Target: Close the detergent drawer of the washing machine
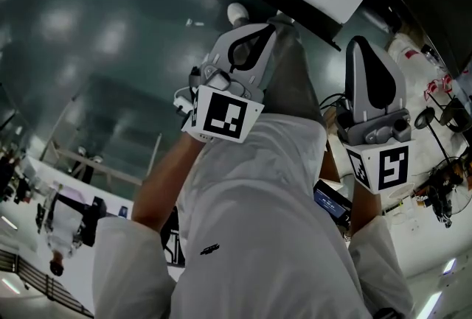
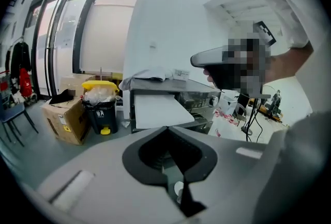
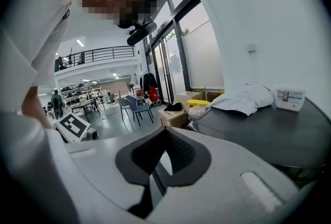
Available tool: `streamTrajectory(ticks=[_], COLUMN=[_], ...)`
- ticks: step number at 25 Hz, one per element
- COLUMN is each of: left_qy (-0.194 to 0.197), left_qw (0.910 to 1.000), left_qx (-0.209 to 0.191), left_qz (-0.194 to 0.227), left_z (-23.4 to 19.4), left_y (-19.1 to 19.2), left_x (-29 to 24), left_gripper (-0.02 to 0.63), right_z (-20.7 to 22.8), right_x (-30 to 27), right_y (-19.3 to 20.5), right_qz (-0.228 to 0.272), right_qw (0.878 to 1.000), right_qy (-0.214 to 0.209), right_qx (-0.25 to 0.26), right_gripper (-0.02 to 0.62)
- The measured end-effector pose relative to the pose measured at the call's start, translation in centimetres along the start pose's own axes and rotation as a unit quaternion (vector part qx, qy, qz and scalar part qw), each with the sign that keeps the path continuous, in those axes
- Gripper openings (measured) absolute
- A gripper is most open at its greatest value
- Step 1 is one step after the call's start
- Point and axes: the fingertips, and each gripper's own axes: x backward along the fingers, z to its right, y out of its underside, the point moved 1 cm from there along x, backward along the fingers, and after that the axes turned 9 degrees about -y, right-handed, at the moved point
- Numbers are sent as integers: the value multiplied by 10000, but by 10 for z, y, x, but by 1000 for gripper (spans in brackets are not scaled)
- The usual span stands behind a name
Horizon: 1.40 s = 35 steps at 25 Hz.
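Left tool and right tool are pressed together, empty, each carrying a marker cube.

Windows blown out with daylight; floor dim, spotted with soft glare (lamp reflections). Strong fisheye bending, black corners; left gripper blurred close up.

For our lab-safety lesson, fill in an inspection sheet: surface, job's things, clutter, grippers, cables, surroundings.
Surface: dark machine top.
Job's things: detergent drawer not made out in any view; white panel on the machine front.
Clutter: white cloth and small box on the top.
Grippers: left gripper and right gripper, jaws together, nothing held.
Cables: black cables on the pale floor.
Surroundings: yellow-lidded bin, cardboard box, blue chair.
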Motion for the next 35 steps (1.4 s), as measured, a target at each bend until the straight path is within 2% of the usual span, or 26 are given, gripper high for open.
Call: streamTrajectory(ticks=[7, 20, 27, 35], left_qy=[25, -248, -154, -127], left_qw=[9999, 9995, 9993, 9996], left_qx=[41, 134, 284, 189], left_qz=[-103, -167, -184, -165], left_z=[7, -5, -6, -11], left_y=[21, 47, 42, 29], left_x=[-23, -50, -51, -48], left_gripper=[14, 15, 18, 18], right_z=[10, 18, 19, 22], right_x=[-9, -11, -15, -21], right_y=[16, 32, 33, 33], right_qz=[-44, -89, -78, -38], right_qw=[9999, 9994, 9991, 9989], right_qy=[-119, -124, -155, -163], right_qx=[-88, -322, -390, -431], right_gripper=[0, 0, 0, 0])
